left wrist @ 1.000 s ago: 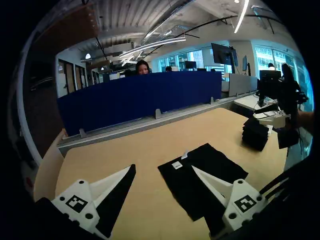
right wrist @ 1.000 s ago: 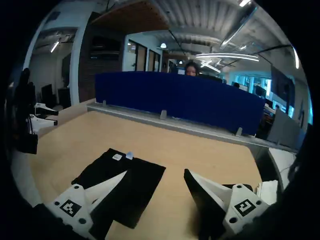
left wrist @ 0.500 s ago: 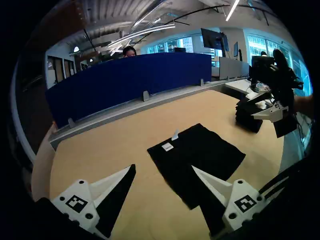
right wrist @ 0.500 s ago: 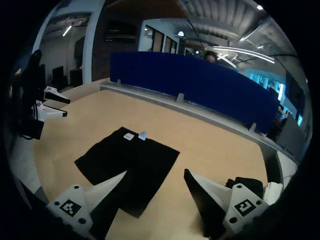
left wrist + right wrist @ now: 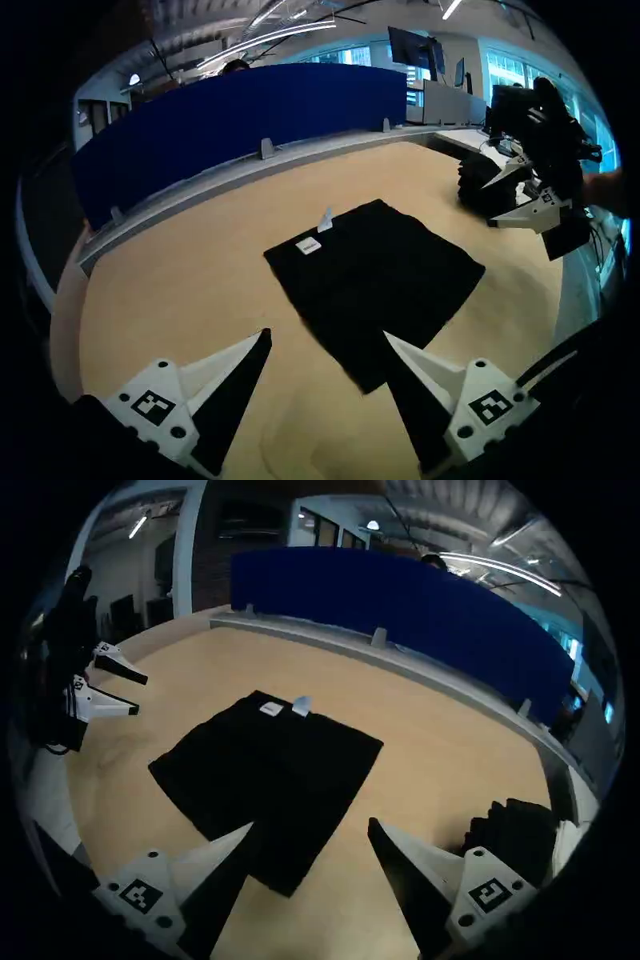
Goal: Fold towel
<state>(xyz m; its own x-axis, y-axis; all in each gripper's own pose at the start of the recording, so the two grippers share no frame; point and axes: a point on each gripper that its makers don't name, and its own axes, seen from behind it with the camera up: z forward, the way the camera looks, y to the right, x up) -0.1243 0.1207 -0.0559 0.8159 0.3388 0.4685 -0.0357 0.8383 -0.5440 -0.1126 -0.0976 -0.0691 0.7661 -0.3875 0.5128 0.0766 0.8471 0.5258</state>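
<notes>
Both grippers released and empty, black towel flat on the table.
Near: left gripper has its jaws spread wide, nothing between them, hovering over the light wood table; right gripper the same, fingers apart, gripping nothing. Just beyond both sets of fingertips the black towel lies spread out, roughly rectangular, mid-table, its near edge under the fingertips in both views. A small white tag sits near the towel's far edge. Farther off, at the table's right end, a stack of folded dark cloth. Far side: blue partition runs along the table's far edge.
</notes>
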